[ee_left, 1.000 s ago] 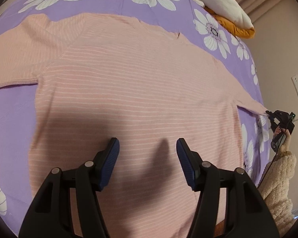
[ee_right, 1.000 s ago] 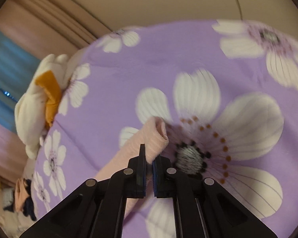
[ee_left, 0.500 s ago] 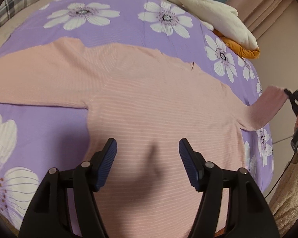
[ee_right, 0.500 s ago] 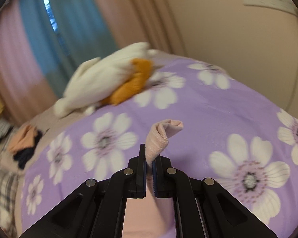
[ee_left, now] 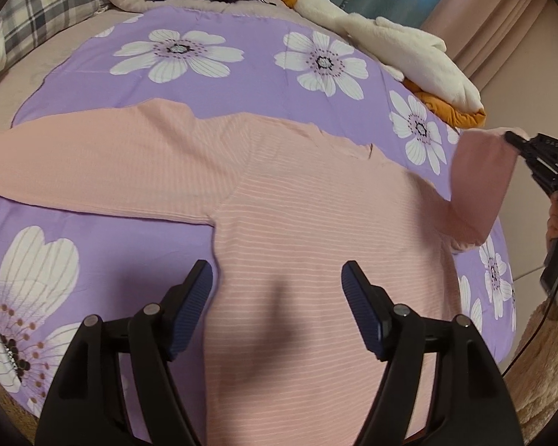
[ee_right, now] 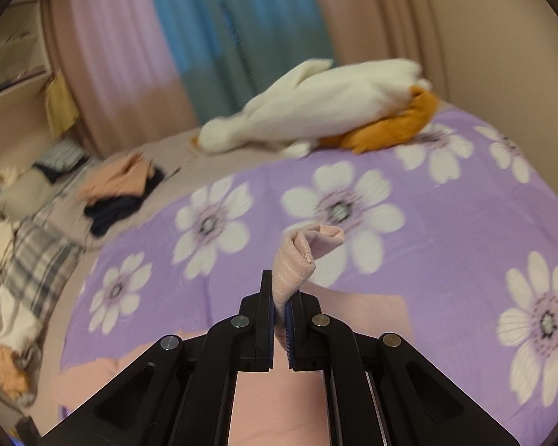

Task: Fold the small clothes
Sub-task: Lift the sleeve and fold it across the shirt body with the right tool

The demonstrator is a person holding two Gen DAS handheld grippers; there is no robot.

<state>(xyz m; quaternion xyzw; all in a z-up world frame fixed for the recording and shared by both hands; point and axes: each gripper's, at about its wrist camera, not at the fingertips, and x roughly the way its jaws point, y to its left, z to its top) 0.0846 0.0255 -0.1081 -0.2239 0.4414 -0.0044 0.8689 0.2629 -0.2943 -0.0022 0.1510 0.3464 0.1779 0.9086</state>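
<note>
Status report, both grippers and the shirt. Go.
Left gripper open above pink shirt. Right gripper shut on sleeve cuff, lifted off purple cover. Nothing in the way.

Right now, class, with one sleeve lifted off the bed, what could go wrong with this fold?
1. The right claw pinches only the cuff of the pink top's sleeve; it may slip out.
2. The left claw hovers open over the pink top, pinning nothing, so pulling may drag the body across the purple floral cover and wrinkle it.
</note>
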